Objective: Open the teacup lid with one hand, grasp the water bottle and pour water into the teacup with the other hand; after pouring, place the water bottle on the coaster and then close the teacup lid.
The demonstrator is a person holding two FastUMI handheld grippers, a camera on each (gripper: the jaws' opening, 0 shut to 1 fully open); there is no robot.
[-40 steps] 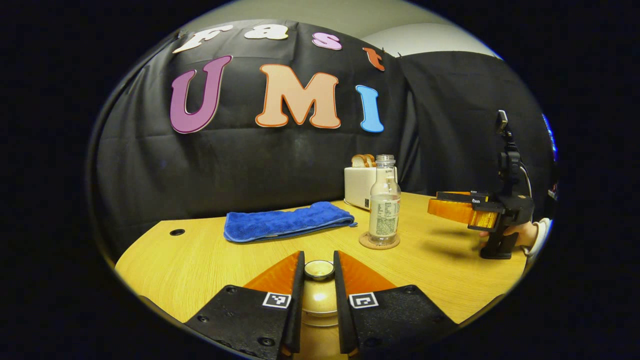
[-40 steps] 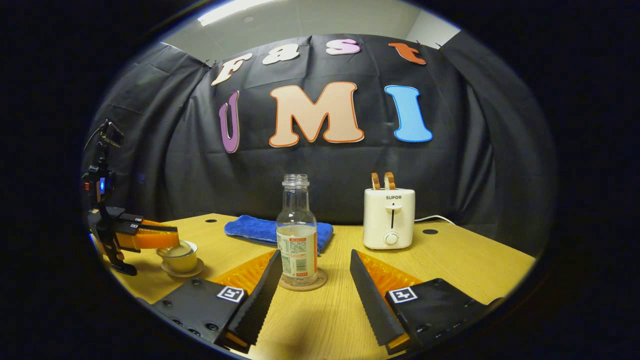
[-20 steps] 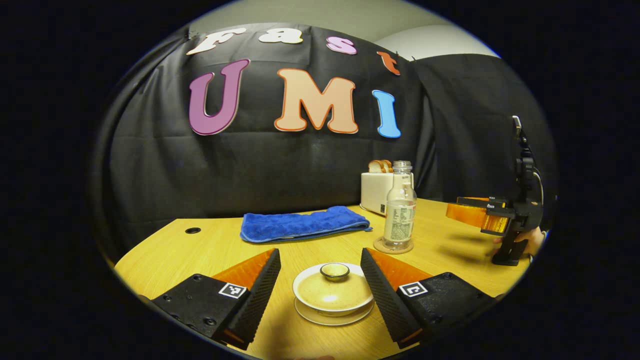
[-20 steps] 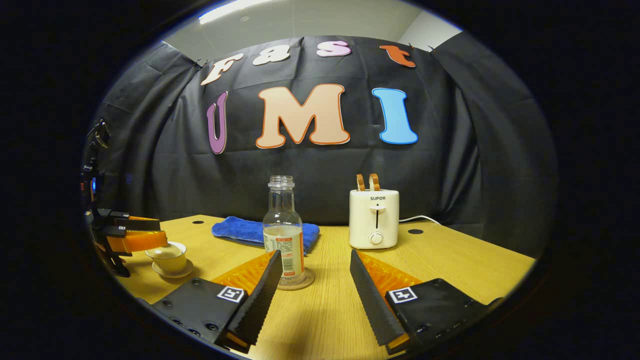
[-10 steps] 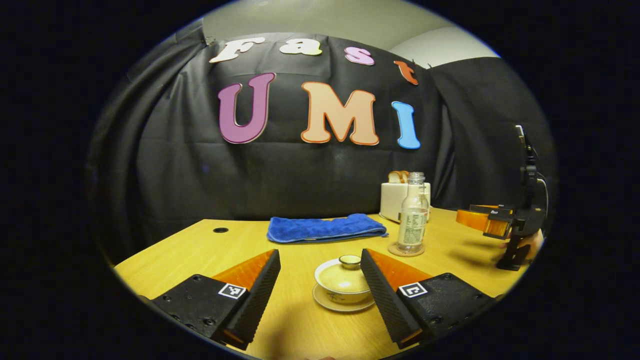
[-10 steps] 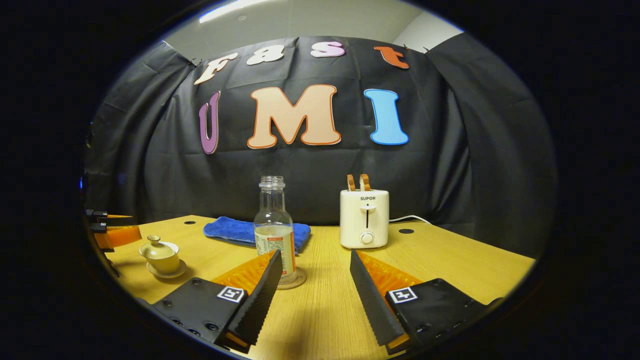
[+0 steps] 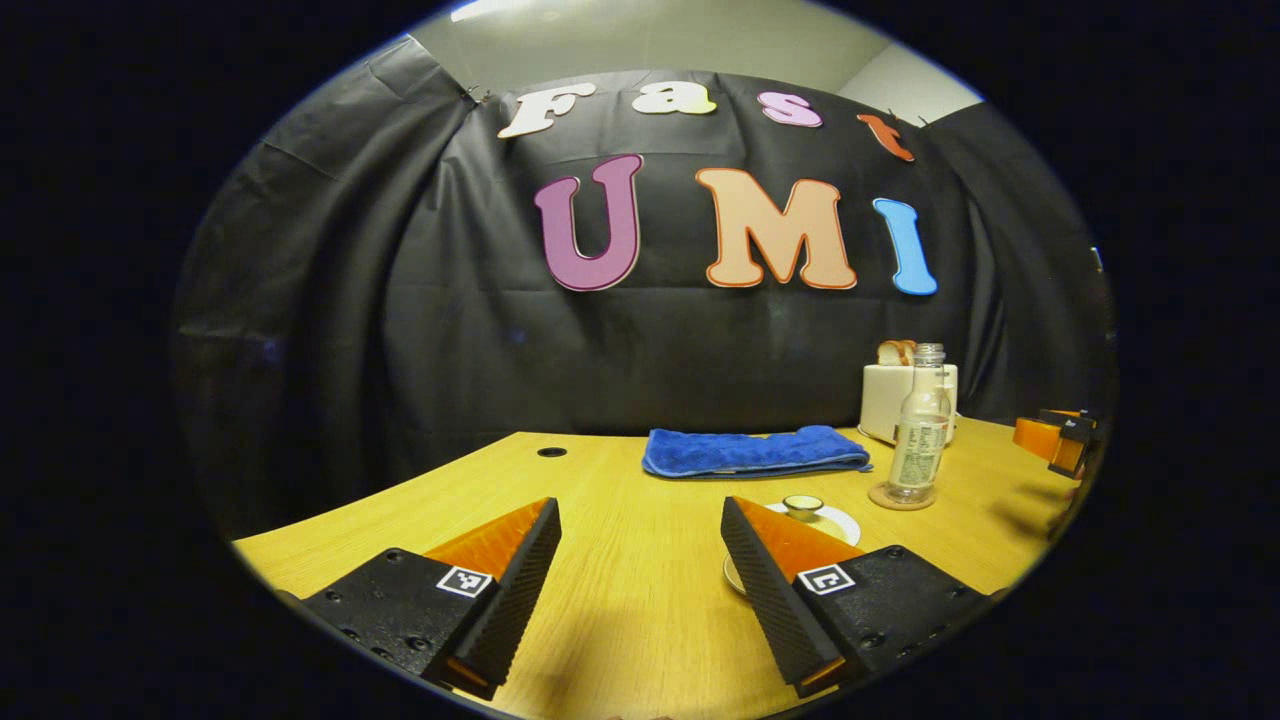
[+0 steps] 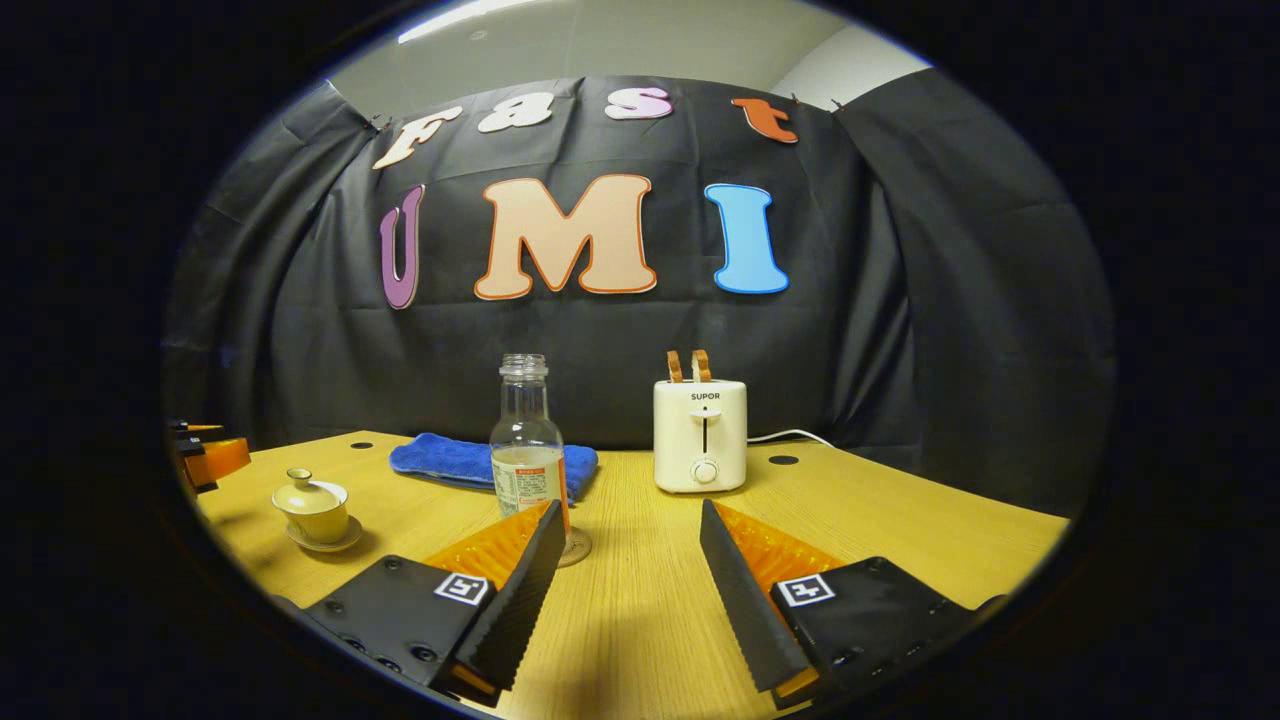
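The lidded cream teacup (image 8: pixel 313 505) stands on its saucer at the table's left, and its lid (image 7: pixel 808 506) peeks out behind my left gripper's right finger. My left gripper (image 7: pixel 640 510) is open over bare table, holding nothing, to the left of and behind the cup. A clear, uncapped water bottle (image 8: pixel 527 450) with a little water stands upright on the round coaster (image 8: pixel 577 548), just beyond my right gripper's left finger. My right gripper (image 8: pixel 632 508) is open and holds nothing. The bottle (image 7: pixel 920 430) and the right gripper (image 7: pixel 1055 440) also show at the far right of the left gripper view.
A folded blue towel (image 7: pixel 755 450) lies at the back of the wooden table (image 8: pixel 640 620). A white toaster (image 8: pixel 700 420) with bread slices stands behind the bottle, its cord trailing right. The left gripper (image 8: pixel 205 455) shows at the far left edge.
My left gripper let go of the teacup lid, opened, then drew back and swung left, leaving the lid on the cup. My right gripper stayed open and drifted back from the bottle.
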